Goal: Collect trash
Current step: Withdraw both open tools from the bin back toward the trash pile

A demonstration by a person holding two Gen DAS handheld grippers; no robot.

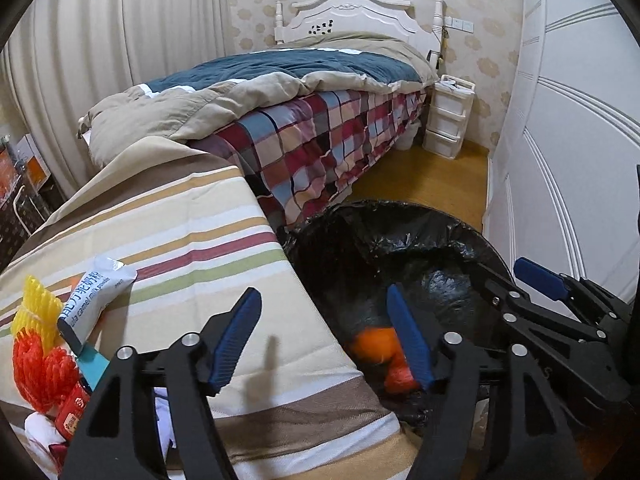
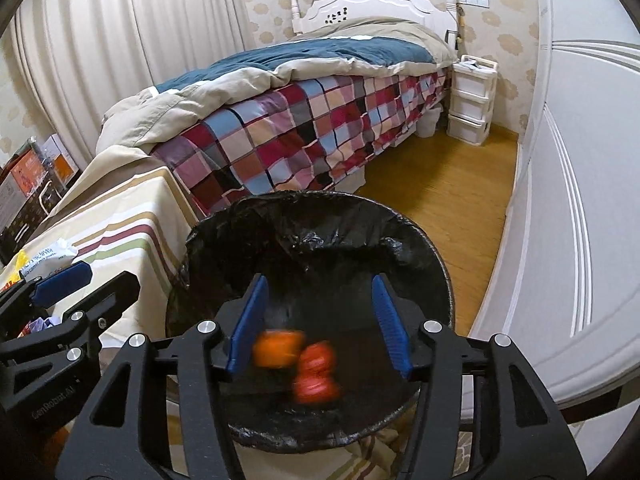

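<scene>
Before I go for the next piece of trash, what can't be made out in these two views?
- Orange item and red item in the bin: motion-blurred in the right wrist view; partly behind the left tool in the left wrist view.
- Trash pile under the red netting: cut off by the left wrist view's edge.
- Bin floor: too dark.
</scene>
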